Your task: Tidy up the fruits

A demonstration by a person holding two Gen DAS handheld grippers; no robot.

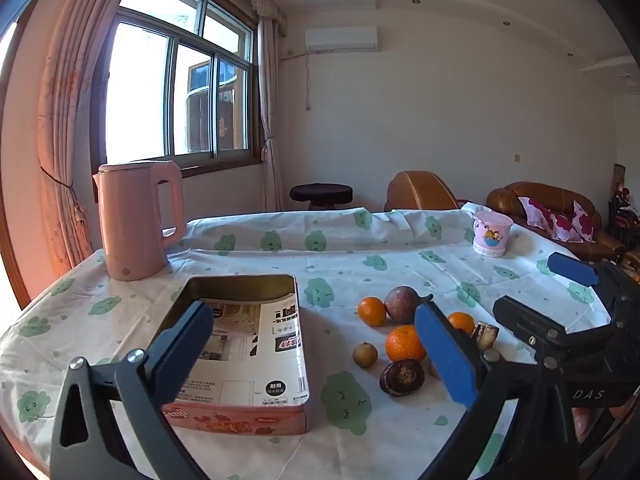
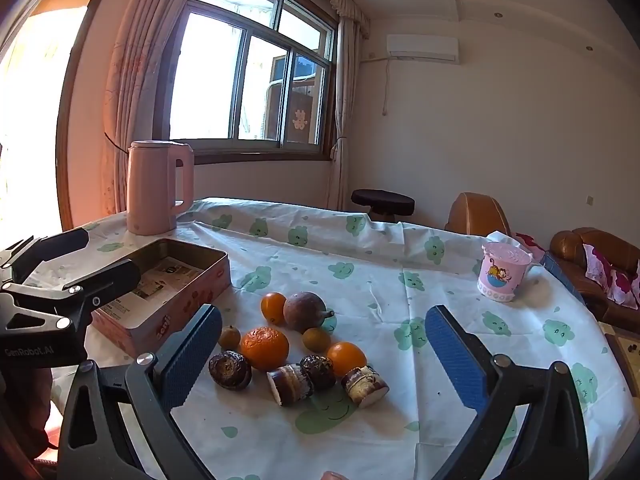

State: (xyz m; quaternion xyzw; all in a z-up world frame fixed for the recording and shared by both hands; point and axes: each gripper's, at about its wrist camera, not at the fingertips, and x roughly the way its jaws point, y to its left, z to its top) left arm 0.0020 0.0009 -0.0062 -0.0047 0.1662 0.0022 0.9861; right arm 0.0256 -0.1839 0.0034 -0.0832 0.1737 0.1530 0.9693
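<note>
We note both tools held above the clothed table point(image 2: 360, 240), nothing gripped. Left gripper point(image 1: 316, 354): jaws spread fully wide, empty, one pad over the tin box point(image 1: 256, 360), the other in front of the fruit. Right gripper point(image 2: 324, 354): likewise spread as wide as it goes, empty, the fruit cluster lying on the cloth between and beyond its pads. From the right wrist view, taking the big mandarin point(image 2: 265, 348) as centre: passion fruit point(image 2: 305, 311) at 1 o'clock, a smaller orange point(image 2: 273, 307) at 12, another orange point(image 2: 346, 358) at 3, a dark shrivelled fruit point(image 2: 230, 370) at 8, two cut brown stubs point(image 2: 290, 388) at 5. The tin box sits open at 10 o'clock, well apart from the fruit. Pink kettle point(image 2: 154, 188) at 11, pink cup point(image 2: 503, 276) at 2.
</note>
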